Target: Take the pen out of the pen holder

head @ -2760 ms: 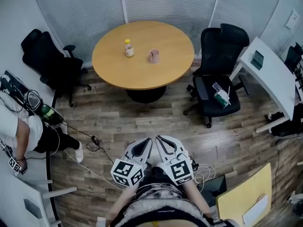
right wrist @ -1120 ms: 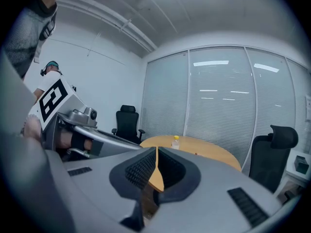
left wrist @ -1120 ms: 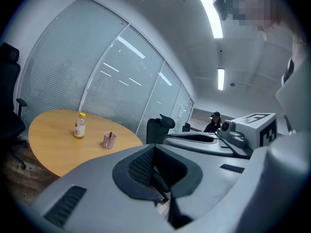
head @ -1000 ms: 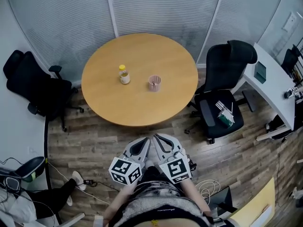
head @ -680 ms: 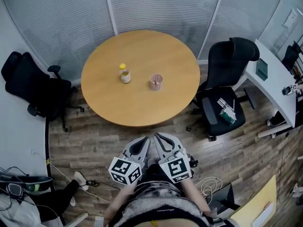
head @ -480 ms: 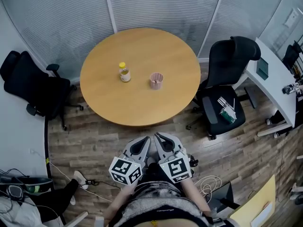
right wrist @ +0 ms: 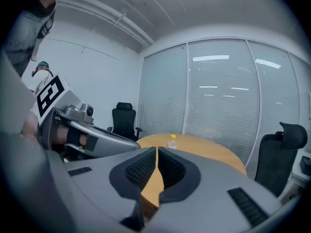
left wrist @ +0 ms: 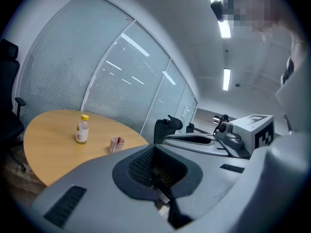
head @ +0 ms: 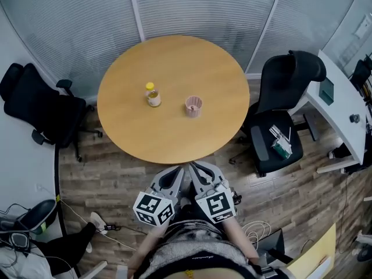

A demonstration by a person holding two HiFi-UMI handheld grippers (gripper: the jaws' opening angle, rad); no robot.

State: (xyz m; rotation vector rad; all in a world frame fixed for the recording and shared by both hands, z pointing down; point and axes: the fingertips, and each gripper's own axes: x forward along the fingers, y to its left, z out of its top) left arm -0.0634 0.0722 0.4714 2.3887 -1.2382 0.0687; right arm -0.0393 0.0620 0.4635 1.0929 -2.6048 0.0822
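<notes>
Table (head: 174,63) nearer than before, bottle (head: 153,95) near pen holder (head: 193,106); left gripper (head: 179,172), right gripper (head: 194,169): jaws together, empty.

This looks like an office meeting room: a round wooden table (head: 174,127) stands on wood-look flooring (head: 116,173), flanked by black swivel chairs (head: 35,106) and backed by glazed partition walls hung with slatted blinds (head: 197,10). A white desk (head: 343,106) runs along the right side, and strip lights (left wrist: 226,79) line what appears to be a neighbouring workspace ceiling.
</notes>
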